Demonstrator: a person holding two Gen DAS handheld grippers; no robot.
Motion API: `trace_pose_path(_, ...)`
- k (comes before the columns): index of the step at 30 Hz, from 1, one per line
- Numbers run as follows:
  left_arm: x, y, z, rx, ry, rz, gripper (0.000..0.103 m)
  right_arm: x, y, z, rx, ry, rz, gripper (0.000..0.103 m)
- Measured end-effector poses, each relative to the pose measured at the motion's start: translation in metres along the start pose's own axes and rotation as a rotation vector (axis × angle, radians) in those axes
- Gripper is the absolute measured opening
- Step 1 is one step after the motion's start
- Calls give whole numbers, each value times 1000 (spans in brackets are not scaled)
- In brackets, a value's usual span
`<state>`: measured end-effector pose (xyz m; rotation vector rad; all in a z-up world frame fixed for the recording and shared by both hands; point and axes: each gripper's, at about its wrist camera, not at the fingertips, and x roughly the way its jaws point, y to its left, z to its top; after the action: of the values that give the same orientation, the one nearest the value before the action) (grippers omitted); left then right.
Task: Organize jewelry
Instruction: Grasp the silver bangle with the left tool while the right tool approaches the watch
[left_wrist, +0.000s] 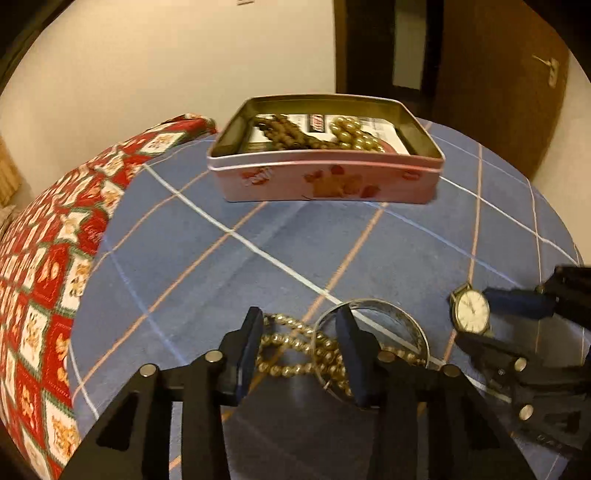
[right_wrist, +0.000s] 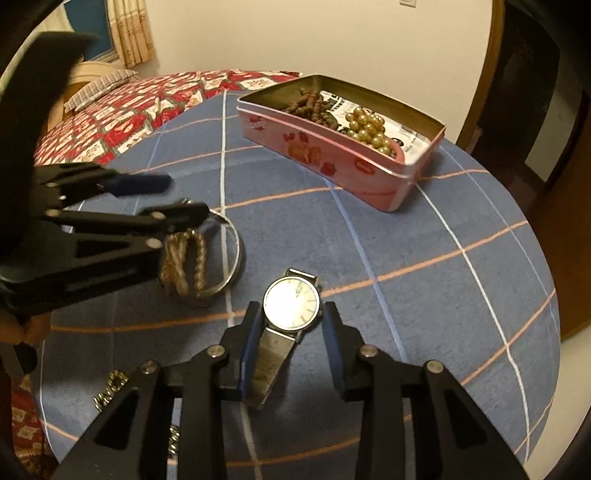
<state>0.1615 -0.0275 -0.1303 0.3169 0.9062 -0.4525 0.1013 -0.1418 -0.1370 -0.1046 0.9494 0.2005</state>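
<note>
On a round table under a blue checked cloth (left_wrist: 258, 236), both grippers sit low over the jewelry not yet put away. The left gripper (left_wrist: 301, 354) is spread wide, one finger resting inside the silver bangle (left_wrist: 399, 314) and the other outside it, with the gold bead chain (left_wrist: 295, 350) heaped between and beneath them; it has closed on nothing. The right gripper (right_wrist: 290, 350) is likewise wide open, straddling the wristwatch (right_wrist: 291, 304), whose metal strap runs back between the fingers while the dial lies just ahead of their tips, flat on the cloth and ungripped. The pink tin (right_wrist: 332, 155) stands at the far side of the table, well apart from both, open-topped and already holding brown beads (right_wrist: 310, 105) and a clump of gold pearls (right_wrist: 369, 129) (so the sorting looks partly done). The risks from here are mostly about grip. If the left closes as placed, it would likely pinch the bangle's rim together with a few loops of chain, and the rest of the chain could trail, snag or slip off on the way to the tin. The watch strap is thin and slick, so a pinch near its edge could let the heavier dial swing or slide out. With both grippers near each other, lifting at once could tangle them
</note>
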Motion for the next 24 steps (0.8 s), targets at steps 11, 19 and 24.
trace_pose_path(11, -20, 4, -5, -81, -96, -135, 6, -15, -31, 1, 139, -67, 122, 36)
trace_pose_path(19, -49, 12, 2, -151, -206, -169, 6, -33, -37, 6, 188, -157, 126, 36)
trace_pose_path(24, -73, 18, 10, -183, -289, -215, 6, -42, -40, 9, 206, -192, 119, 36)
